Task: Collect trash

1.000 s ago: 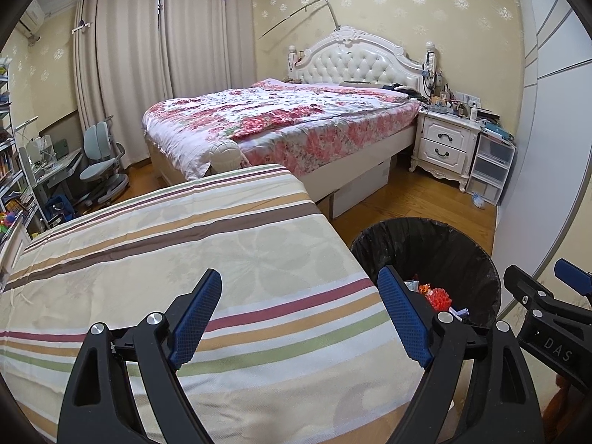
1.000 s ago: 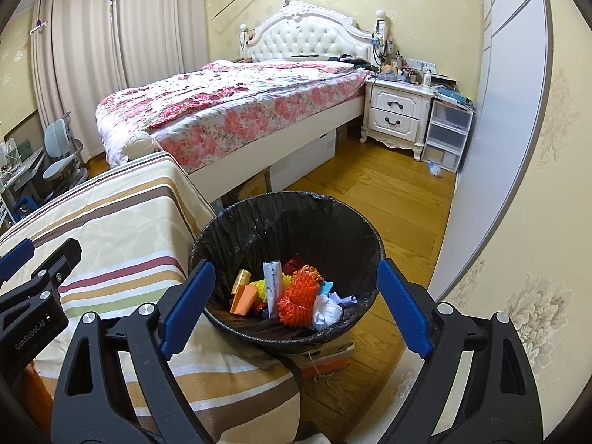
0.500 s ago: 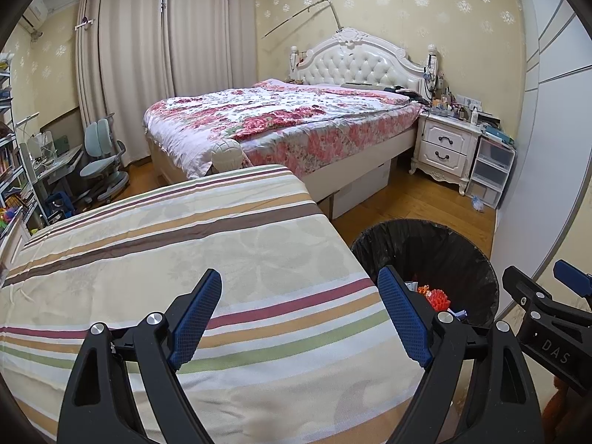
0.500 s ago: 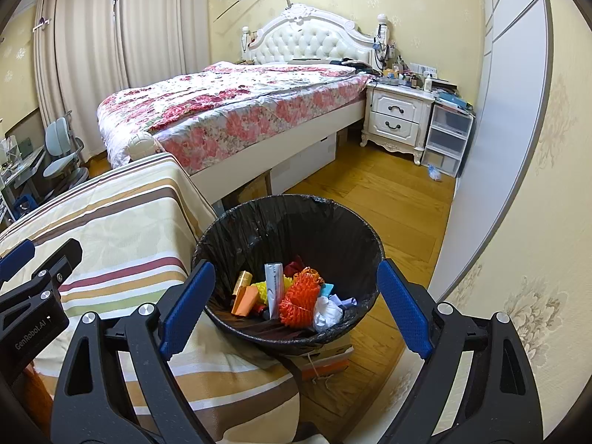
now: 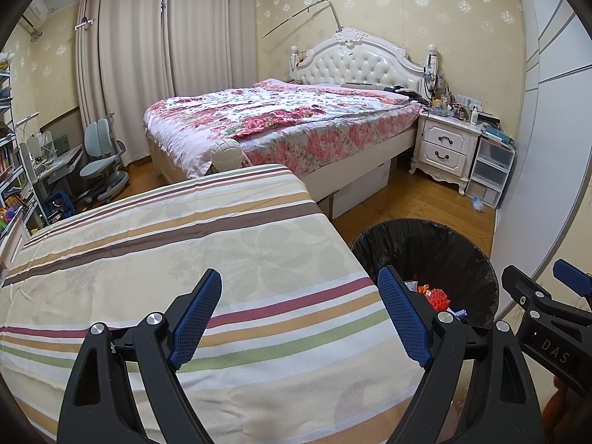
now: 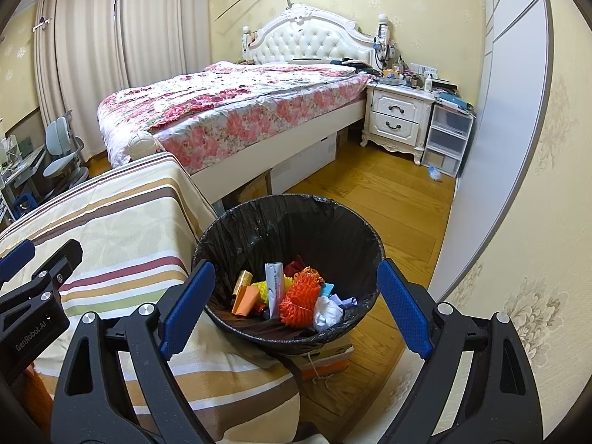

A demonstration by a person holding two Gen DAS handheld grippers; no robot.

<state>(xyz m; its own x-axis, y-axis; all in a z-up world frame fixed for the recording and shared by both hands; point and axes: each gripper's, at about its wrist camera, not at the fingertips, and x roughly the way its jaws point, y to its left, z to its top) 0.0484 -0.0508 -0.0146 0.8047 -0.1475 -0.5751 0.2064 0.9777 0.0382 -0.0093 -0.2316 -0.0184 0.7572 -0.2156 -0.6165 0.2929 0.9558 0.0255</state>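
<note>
I held both tongs wide open and empty: the left tongs (image 5: pixel 299 318) over the striped counter (image 5: pixel 185 259), the right tongs (image 6: pixel 296 307) above the bin (image 6: pixel 288 229). The trash (image 6: pixel 296 292) lay piled inside it, just ahead of my right tongs, so I judged collecting finished.

your left gripper (image 5: pixel 299 314) hangs wide, empty, over the striped cloth (image 5: pixel 185 259) | black-lined trash bin (image 5: pixel 444 248) just beside its right edge
</note>
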